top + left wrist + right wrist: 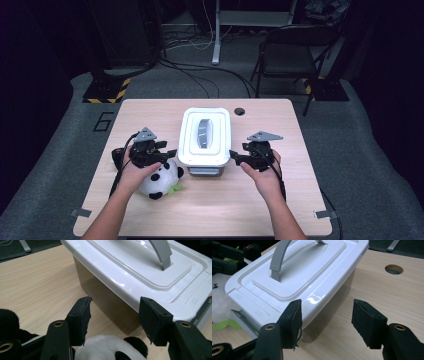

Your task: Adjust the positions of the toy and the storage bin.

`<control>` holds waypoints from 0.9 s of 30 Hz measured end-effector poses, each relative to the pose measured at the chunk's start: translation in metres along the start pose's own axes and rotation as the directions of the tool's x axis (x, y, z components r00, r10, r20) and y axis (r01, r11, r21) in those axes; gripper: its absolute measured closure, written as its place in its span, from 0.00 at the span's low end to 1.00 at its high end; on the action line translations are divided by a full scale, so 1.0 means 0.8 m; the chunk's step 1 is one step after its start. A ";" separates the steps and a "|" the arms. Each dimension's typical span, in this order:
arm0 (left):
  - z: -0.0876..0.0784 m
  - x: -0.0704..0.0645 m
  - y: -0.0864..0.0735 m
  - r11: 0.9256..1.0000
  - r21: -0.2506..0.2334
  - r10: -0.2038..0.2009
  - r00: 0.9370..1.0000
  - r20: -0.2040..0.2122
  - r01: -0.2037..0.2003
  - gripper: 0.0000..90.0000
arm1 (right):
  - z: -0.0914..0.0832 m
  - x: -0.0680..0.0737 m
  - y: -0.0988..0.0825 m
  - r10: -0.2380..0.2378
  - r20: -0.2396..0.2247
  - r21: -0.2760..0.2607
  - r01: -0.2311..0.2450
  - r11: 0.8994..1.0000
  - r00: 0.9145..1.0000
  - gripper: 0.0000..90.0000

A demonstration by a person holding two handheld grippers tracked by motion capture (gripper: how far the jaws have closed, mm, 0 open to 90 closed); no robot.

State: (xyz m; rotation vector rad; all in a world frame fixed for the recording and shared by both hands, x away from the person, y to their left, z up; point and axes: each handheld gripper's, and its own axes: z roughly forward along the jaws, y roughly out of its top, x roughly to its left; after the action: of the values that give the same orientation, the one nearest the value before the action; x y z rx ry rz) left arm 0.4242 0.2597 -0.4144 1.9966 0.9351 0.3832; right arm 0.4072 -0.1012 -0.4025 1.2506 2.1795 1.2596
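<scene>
A white lidded plastic box (205, 137) with a grey carry handle (203, 133) stands in the middle of the wooden table. A black-and-white panda plush (161, 179) lies at its near left corner. My left gripper (169, 154) hovers open over the panda, its jaws pointing at the box's left side (110, 300). My right gripper (235, 157) is open at the box's near right corner (312, 307), nothing between its pads. The grey handle (161, 252) stands upright on the lid (299, 272). The panda's white head (105, 348) lies just below the left jaws.
A round cable hole (239, 111) is in the table behind the box, also seen as a hole (393, 269) from the right gripper. A folding chair (292, 50) and stand bases sit on the floor beyond. Bare tabletop (220, 205) lies in front.
</scene>
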 end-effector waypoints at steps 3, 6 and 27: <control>0.002 0.003 -0.004 1.000 0.008 -0.001 1.000 -0.006 0.001 0.48 | 0.007 0.003 0.002 0.001 -0.002 0.001 -0.001 1.000 1.000 0.44; 0.005 0.006 -0.008 1.000 0.014 -0.012 1.000 0.002 0.012 0.47 | 0.013 0.005 0.003 0.000 0.000 0.007 0.000 1.000 1.000 0.43; 0.007 0.001 -0.008 1.000 -0.014 -0.007 0.998 0.057 0.008 0.49 | 0.034 0.012 0.015 -0.047 -0.004 0.046 0.047 0.998 0.999 0.63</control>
State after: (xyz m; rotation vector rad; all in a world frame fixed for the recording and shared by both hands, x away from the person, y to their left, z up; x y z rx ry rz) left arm 0.4249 0.2592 -0.4227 1.9799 0.9021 0.3266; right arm 0.4254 -0.0760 -0.4060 1.2086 2.2386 1.2003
